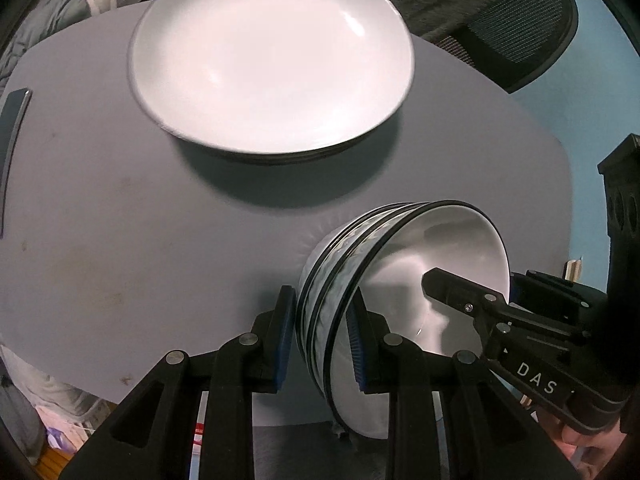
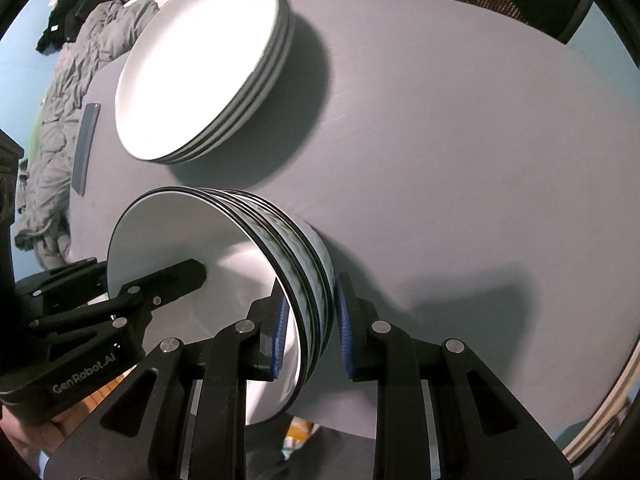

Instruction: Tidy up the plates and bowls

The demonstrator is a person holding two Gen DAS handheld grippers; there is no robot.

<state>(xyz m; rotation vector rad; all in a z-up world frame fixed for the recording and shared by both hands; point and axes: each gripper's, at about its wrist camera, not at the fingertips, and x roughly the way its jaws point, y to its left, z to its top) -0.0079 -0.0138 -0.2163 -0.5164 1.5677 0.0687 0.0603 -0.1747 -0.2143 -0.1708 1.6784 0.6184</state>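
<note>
A nested stack of white ceramic bowls with black rims and wavy blue-grey bands (image 1: 340, 280) (image 2: 296, 264) hangs tilted above the near edge of the round grey desk (image 1: 120, 240) (image 2: 460, 160). The left tool (image 1: 322, 344) (image 2: 176, 276) and right tool (image 2: 310, 332) (image 1: 448, 284) each pinch the stack's rims from opposite sides. Behind the bowls, on the desk, sits a stack of white round plates with dark edges (image 1: 272, 60) (image 2: 200, 64).

The plate stack (image 1: 272, 60) is cut off at the top edge — the bowls (image 1: 400, 280) hide the table (image 1: 120, 240) behind them.
</note>
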